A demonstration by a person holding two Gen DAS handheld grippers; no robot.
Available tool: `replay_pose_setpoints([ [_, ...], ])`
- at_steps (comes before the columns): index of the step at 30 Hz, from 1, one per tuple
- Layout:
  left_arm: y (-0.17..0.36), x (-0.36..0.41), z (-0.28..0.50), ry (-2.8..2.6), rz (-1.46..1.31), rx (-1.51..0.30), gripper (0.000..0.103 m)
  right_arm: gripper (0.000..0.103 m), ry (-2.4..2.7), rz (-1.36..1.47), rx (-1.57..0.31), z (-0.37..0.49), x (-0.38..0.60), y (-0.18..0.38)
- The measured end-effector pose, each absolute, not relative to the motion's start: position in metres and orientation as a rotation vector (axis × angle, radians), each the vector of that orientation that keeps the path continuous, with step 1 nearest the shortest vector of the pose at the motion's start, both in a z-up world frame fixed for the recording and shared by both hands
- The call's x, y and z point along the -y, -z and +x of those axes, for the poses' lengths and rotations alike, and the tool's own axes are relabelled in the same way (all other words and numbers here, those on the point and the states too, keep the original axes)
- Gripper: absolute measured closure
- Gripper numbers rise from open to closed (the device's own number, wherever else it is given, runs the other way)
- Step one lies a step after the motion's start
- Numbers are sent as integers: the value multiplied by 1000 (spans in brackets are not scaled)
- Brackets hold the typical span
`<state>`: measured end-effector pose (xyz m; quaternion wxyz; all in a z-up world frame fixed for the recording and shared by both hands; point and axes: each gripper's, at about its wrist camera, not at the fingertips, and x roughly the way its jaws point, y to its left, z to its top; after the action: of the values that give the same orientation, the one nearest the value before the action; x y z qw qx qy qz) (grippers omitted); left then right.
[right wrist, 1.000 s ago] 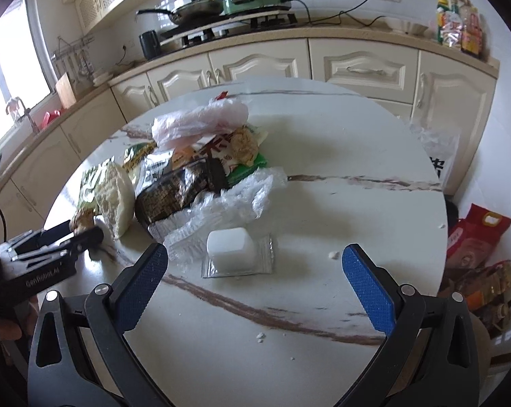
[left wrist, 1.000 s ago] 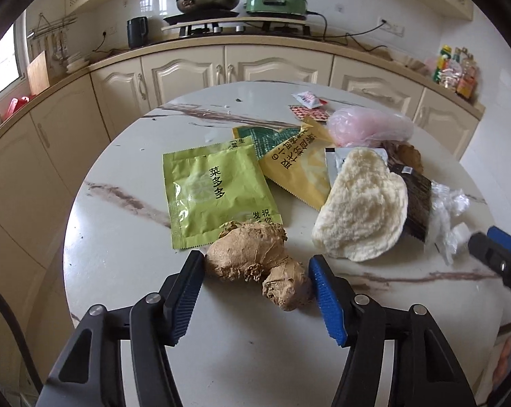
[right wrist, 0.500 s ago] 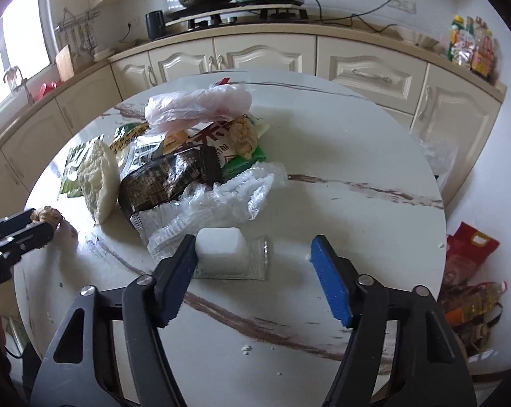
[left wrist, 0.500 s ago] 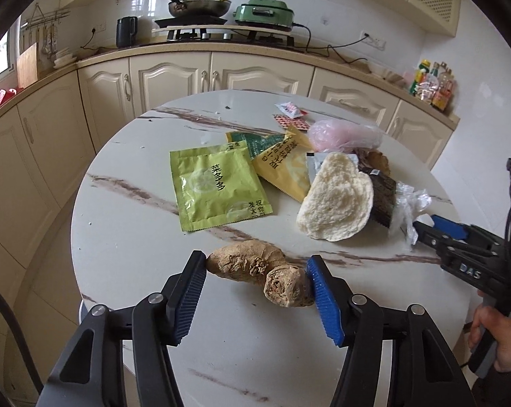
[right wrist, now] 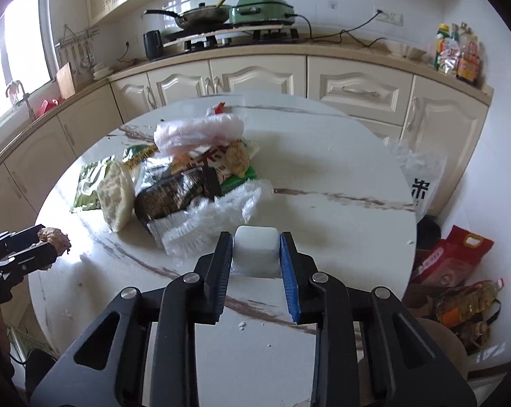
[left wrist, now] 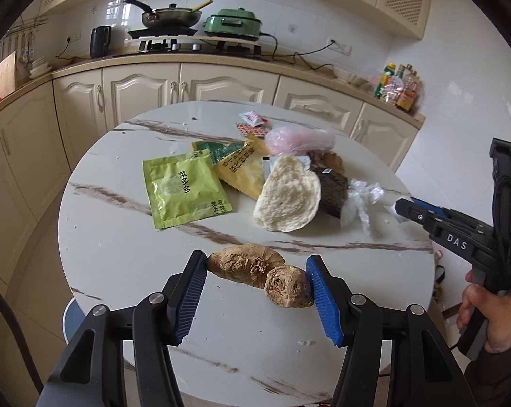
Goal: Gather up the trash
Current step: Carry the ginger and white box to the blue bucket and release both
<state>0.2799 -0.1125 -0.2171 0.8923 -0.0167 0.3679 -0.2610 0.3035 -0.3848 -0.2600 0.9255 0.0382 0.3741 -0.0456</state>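
Note:
My left gripper [left wrist: 257, 283] is shut on a brown knobby ginger root [left wrist: 259, 273] and holds it above the near edge of the round marble table [left wrist: 120, 254]. My right gripper [right wrist: 255, 264] is shut on a small white plastic cup in clear wrap [right wrist: 255, 246], at the table surface. A pile of trash lies mid-table: a green packet [left wrist: 184, 191], a yellow packet [left wrist: 243, 169], a pale round cracker [left wrist: 287, 200], a dark wrapper [right wrist: 174, 196], clear crumpled plastic [right wrist: 218, 217] and a pink bag [right wrist: 198, 129].
Kitchen counter and cream cabinets [left wrist: 221, 84] curve behind the table, with a stove, pan and green cooker [left wrist: 233, 25]. Bags and a bottle [right wrist: 458, 291] sit on the floor right of the table. A white plastic bag [right wrist: 421, 176] hangs at the table's far right edge.
My left gripper lifted the ginger root off the table and drew back. My right gripper moved in and closed from wide open onto the white cup.

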Motion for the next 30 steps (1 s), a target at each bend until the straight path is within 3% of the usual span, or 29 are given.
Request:
replay_pose_setpoints([
  [17,187,64,239,548,-114,-697,47,77,-52,22,-655,300,299,206],
  [30,183,-105,241,264,-216,-650,47,77,-450,-70,-645,367,101,205],
])
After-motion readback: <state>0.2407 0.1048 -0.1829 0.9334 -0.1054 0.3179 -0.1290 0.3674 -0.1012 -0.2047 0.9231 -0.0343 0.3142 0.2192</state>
